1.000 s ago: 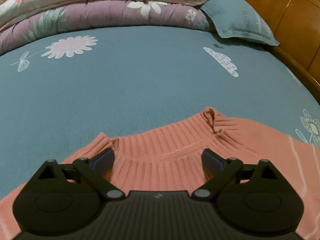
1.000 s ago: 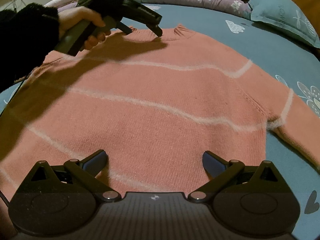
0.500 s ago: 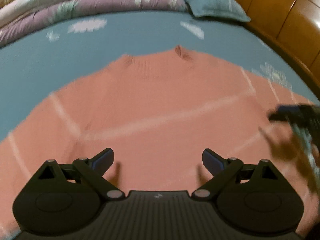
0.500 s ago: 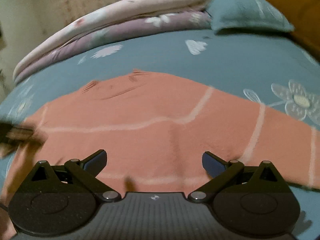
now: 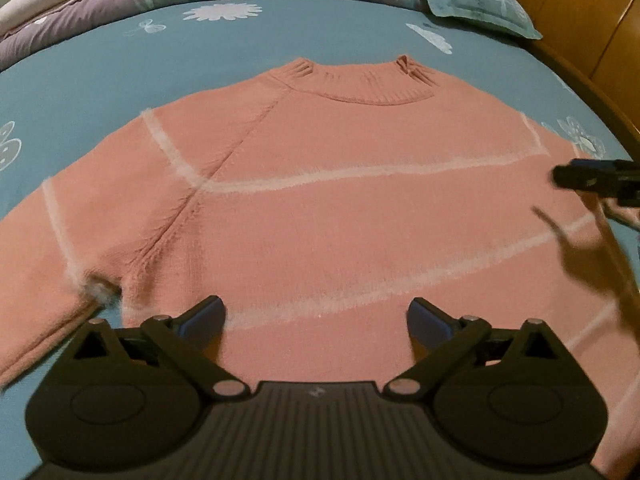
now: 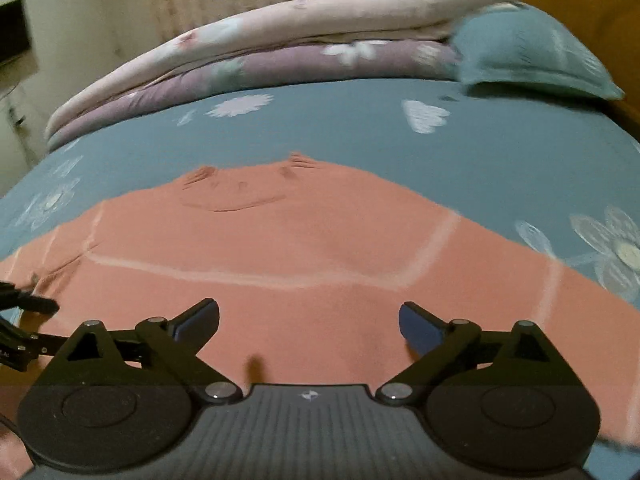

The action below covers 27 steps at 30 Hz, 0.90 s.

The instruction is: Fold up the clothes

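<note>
The pink striped sweater (image 5: 340, 208) lies spread flat on the blue floral bed sheet (image 5: 120, 56), collar away from us and sleeves running out to either side. Our left gripper (image 5: 316, 316) hovers over its lower body near the left armpit — jaws wide open, holding nothing. Our right gripper (image 6: 308, 316), equally wide and empty, hangs low over the other half, so each hand sits nearer its own sleeve.

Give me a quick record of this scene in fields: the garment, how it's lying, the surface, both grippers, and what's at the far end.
garment: pink sweater with pale stripes
state: spread flat, unfolded, collar toward the far end
surface: blue bedsheet with white flower prints
left gripper: open, over the sweater's lower body, holding nothing
right gripper: open, over the sweater, holding nothing
far end: stacked quilts, blue pillow
</note>
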{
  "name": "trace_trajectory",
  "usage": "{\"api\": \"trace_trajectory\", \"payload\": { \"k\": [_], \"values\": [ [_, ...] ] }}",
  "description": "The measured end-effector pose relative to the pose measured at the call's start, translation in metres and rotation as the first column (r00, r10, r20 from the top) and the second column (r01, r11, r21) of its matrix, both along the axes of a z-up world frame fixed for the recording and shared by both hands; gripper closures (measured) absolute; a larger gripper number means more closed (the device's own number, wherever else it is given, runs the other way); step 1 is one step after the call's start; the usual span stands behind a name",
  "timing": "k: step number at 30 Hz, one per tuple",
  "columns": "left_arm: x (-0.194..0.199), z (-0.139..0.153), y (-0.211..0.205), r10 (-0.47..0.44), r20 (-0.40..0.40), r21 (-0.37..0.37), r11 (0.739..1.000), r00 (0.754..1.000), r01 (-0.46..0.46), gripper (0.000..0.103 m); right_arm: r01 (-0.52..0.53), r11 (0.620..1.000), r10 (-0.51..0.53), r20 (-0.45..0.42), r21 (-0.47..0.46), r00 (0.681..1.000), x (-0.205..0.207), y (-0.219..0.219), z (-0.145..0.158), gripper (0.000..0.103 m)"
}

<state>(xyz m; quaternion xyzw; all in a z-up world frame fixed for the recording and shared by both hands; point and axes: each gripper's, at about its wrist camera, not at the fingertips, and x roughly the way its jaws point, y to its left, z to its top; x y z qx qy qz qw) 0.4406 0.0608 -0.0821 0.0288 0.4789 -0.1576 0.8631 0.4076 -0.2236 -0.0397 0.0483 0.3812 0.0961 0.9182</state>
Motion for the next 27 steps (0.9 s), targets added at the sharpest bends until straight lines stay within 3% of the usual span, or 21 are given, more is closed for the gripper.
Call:
{"api": "trace_trajectory", "payload": {
  "k": [2, 3, 6, 10, 14, 16, 20, 23, 27],
  "values": [
    [-0.004, -0.001, 0.0, -0.007, 0.004, 0.013, 1.0, 1.0, 0.007, 0.004, 0.015, 1.0, -0.014, -0.059, 0.008, 0.998, 0.011, 0.004, -0.019, 0.002],
    [-0.007, -0.001, 0.0, -0.01, 0.006, 0.019, 1.0, 1.0, 0.01, 0.004, 0.007, 1.0, -0.007, -0.036, -0.009, 0.999, 0.008, 0.007, -0.023, 0.0],
    [-0.013, 0.007, 0.009, 0.017, 0.012, -0.001, 1.0, 1.0, -0.017, 0.004, -0.011, 0.997, 0.007, -0.046, -0.081, 0.999, -0.005, 0.016, -0.014, 0.0],
    [-0.004, 0.015, 0.014, 0.013, 0.045, -0.067, 0.998, 0.999, -0.01, 0.004, -0.062, 0.998, 0.063, 0.038, -0.026, 0.997, -0.011, 0.023, 0.002, 0.0],
    [0.016, 0.002, 0.014, 0.027, 0.032, -0.089, 0.996, 0.999, -0.024, 0.004, -0.059, 0.996, 0.057, -0.029, -0.074, 0.998, 0.015, 0.034, -0.019, 0.0],
    [0.02, -0.004, 0.015, 0.058, 0.021, -0.08, 0.995, 0.998, -0.056, 0.004, -0.064, 0.993, 0.06, -0.035, -0.104, 0.998, 0.02, 0.038, -0.028, 0.0],
    [-0.001, -0.003, 0.026, 0.054, 0.027, -0.079, 0.996, 0.998, -0.051, 0.004, -0.059, 0.997, 0.055, -0.087, -0.041, 0.995, -0.002, 0.029, -0.023, 0.0],
    [-0.015, -0.003, 0.03, 0.047, 0.05, -0.033, 0.998, 0.998, -0.046, 0.004, -0.076, 0.995, 0.069, -0.099, -0.068, 0.993, -0.027, 0.037, -0.025, 0.0],
    [-0.011, 0.01, 0.026, 0.074, 0.056, 0.004, 0.997, 0.996, -0.075, 0.004, -0.075, 0.991, 0.062, -0.112, -0.111, 0.992, -0.027, 0.047, -0.013, 0.0]
  ]
}}
